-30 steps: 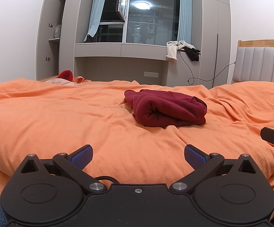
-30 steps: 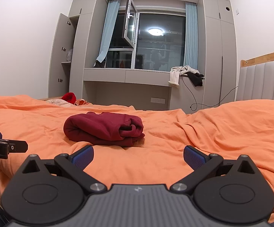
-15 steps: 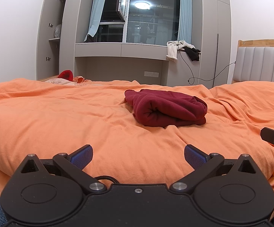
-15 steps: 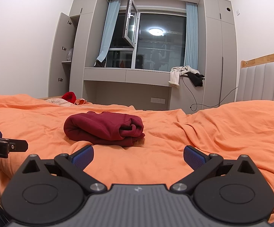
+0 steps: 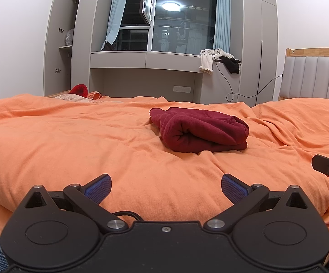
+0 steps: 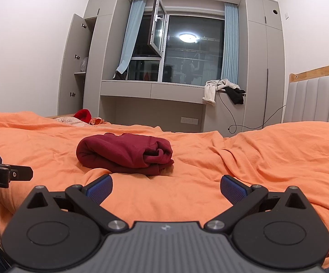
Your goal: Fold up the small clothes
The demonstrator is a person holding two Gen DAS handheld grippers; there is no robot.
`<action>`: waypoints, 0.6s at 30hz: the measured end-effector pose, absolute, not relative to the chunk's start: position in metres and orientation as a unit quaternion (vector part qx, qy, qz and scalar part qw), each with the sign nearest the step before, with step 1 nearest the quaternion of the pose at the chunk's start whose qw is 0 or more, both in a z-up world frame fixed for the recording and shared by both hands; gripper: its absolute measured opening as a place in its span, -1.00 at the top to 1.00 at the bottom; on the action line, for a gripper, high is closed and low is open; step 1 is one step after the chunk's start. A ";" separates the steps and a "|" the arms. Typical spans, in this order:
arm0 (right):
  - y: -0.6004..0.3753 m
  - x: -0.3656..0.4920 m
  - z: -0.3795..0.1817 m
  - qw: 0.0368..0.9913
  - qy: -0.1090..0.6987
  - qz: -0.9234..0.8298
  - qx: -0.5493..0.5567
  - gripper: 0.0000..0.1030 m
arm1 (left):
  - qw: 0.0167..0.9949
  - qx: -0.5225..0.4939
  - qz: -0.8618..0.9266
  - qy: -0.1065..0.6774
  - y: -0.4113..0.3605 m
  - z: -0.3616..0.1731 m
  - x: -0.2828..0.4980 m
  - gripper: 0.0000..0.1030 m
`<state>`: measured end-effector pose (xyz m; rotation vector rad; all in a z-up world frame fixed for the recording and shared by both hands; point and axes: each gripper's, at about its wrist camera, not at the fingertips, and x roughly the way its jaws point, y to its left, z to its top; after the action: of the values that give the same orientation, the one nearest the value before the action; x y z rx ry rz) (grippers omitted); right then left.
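Maroon garment (image 5: 200,128) folded on orange duvet (image 5: 73,141)

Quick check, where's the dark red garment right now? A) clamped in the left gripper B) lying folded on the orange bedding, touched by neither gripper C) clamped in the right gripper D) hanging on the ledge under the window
B: the dark red garment lies in a folded bundle on the orange bedding, ahead of the left gripper and the right gripper, both open and empty.

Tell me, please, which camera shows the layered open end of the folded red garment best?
The right wrist view: the red garment turns its stacked layers and tucked edges toward that camera. The left wrist view shows the garment mostly from its rounded fold side, with those edges hidden.
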<state>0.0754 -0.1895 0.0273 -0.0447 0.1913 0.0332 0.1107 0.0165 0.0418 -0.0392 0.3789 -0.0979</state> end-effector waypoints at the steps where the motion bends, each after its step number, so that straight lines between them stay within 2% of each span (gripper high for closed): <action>1: -0.189 0.075 0.027 0.995 0.096 0.017 -0.022 -1.00 | 0.981 -0.019 -0.049 0.188 0.017 0.042 0.111 -0.99; 18: -0.190 0.075 0.028 0.995 0.096 0.016 -0.024 -1.00 | 0.980 -0.015 -0.043 0.192 0.015 0.037 0.114 -0.99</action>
<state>0.0753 -0.1898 0.0277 -0.0484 0.1920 0.0326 0.1140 0.0147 0.0370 -0.0306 0.3855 -0.0858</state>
